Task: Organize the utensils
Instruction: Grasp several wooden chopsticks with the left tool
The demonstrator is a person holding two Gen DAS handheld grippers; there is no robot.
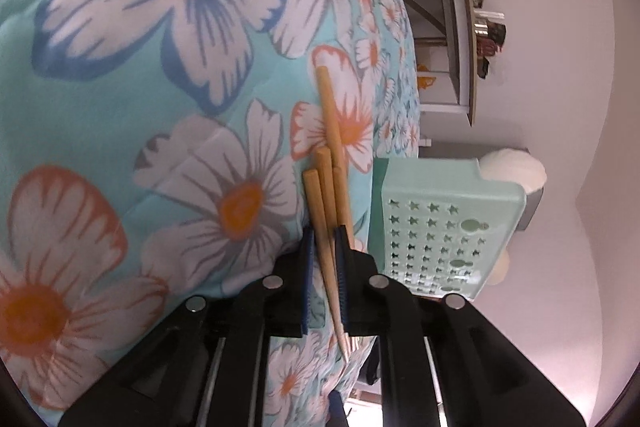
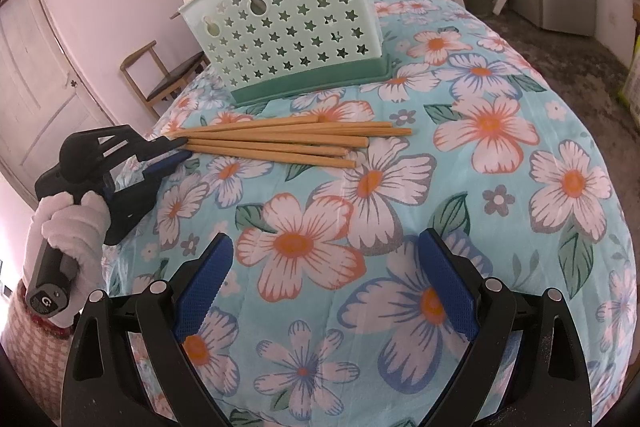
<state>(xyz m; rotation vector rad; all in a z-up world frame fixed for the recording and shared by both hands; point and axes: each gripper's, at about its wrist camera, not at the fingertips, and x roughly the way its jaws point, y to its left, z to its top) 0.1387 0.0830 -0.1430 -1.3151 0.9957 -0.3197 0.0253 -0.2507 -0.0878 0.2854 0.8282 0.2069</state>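
Blue pads (image 2: 448, 283) of my right gripper (image 2: 324, 283) sit closest to the lens, spread wide w/ nothing between them, hanging over the floral cloth (image 2: 500, 187) well short of the work. Left gripper (image 2: 176, 151) is at the far-left edge of the table, held by a white-gloved hand (image 2: 70, 227), pinched nearly shut on the thin tips of the chopsticks (image 2: 288, 139). In the left wrist view I see at least one stick running between the pads; can't tell if it's got one or more, since the tips bunch together there. Rest of the bundle lies flat on the cloth, fanned a bit, just in front of the mint utensil basket (image 2: 288, 27) w/ star cut-outs, which stands upright on its darker green base.

Step in hand, as I read it: picking up chopsticks by the tips for the basket. None look to be in it yet, so early on. Next move needs a lift w/o dragging the neighbours, then swinging the stick upright over the basket's open top. Grip at the thin end is poor leverage, so it could pivot or slip.
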